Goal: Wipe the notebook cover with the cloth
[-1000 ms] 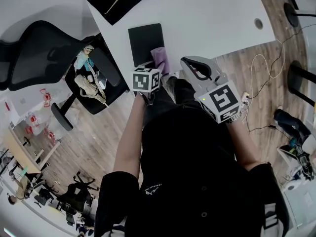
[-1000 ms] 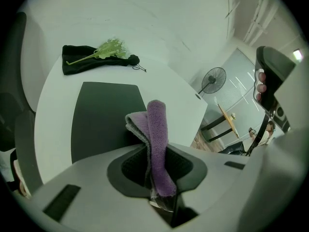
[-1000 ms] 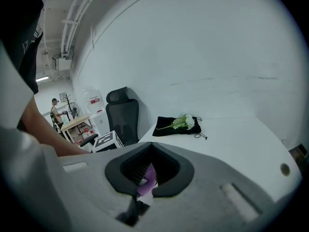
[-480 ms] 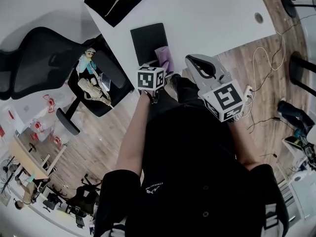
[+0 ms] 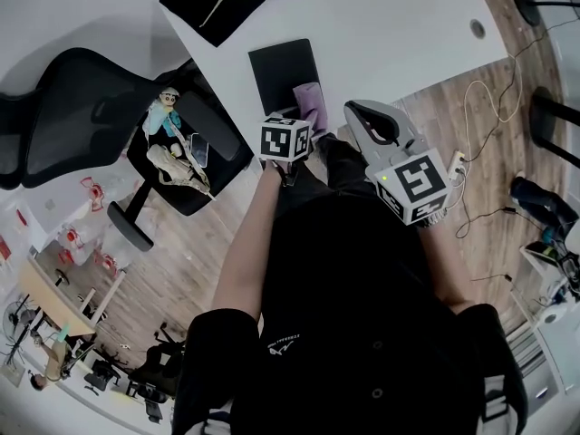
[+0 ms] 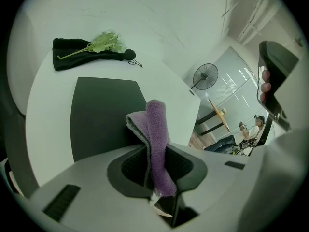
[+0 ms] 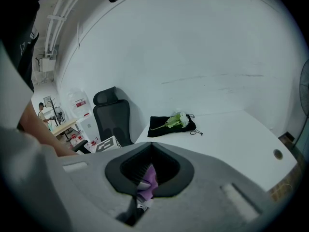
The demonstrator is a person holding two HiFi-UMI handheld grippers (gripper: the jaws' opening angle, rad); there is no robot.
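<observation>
left gripper (image 6: pixel 154 153) is clamping the purple cloth (image 6: pixel 155 124) right by the corner of the black notebook (image 6: pixel 101 115) on the white table (image 6: pixel 48 110), right gripper (image 7: pixel 150 153) is pinching a purple scrap (image 7: pixel 147 180) too

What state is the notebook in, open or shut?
Shut: the notebook lies flat on the table, only its dark cover showing, no pages.
</observation>
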